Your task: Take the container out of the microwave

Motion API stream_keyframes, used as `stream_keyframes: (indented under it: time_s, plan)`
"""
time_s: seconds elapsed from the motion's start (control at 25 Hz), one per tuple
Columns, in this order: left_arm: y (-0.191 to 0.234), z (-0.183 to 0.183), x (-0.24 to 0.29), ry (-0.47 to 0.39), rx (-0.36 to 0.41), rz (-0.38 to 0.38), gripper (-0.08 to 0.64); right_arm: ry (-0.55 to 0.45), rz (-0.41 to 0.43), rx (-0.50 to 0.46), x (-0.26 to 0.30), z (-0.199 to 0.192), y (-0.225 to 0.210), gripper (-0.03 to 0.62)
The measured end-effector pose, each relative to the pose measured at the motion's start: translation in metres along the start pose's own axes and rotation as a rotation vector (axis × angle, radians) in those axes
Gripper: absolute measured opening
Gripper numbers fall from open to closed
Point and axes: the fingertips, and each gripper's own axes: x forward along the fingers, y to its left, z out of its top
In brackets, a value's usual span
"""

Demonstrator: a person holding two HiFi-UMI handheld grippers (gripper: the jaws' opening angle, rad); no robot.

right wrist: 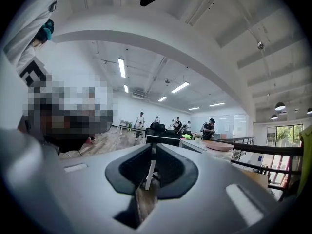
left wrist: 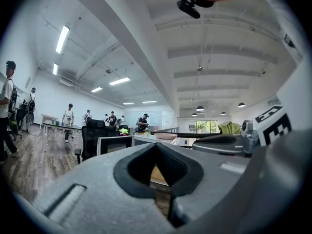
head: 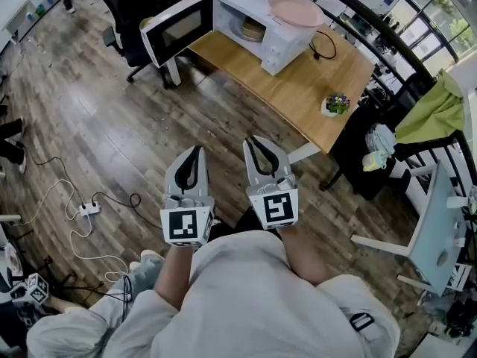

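approach | microwave [head: 287, 39] at table's [head: 298, 88] far end, door [head: 179, 27] swung wide, exposing container [head: 252, 28] | left gripper [head: 196, 150] closed, empty | right gripper [head: 254, 141] barely ajar, empty

Standing here, I can read no word, number or brand anywhere; the left gripper [head: 196, 149] and right gripper [head: 256, 140] bear only square black-and-white patterns.
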Motion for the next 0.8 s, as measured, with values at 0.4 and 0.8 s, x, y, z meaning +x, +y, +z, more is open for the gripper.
stream_keyframes:
  time_s: [0.4, 0.8]
  plan:
    - [0.043, -0.012, 0.027, 0.027, -0.025, 0.022, 0.003, 0.012, 0.047, -0.002, 0.058, -0.006, 0.012, 0.043]
    - [0.080, -0.008, 0.113, 0.035, 0.000, 0.042, 0.003, 0.005, 0.061, 0.008, 0.141, -0.014, -0.031, 0.043]
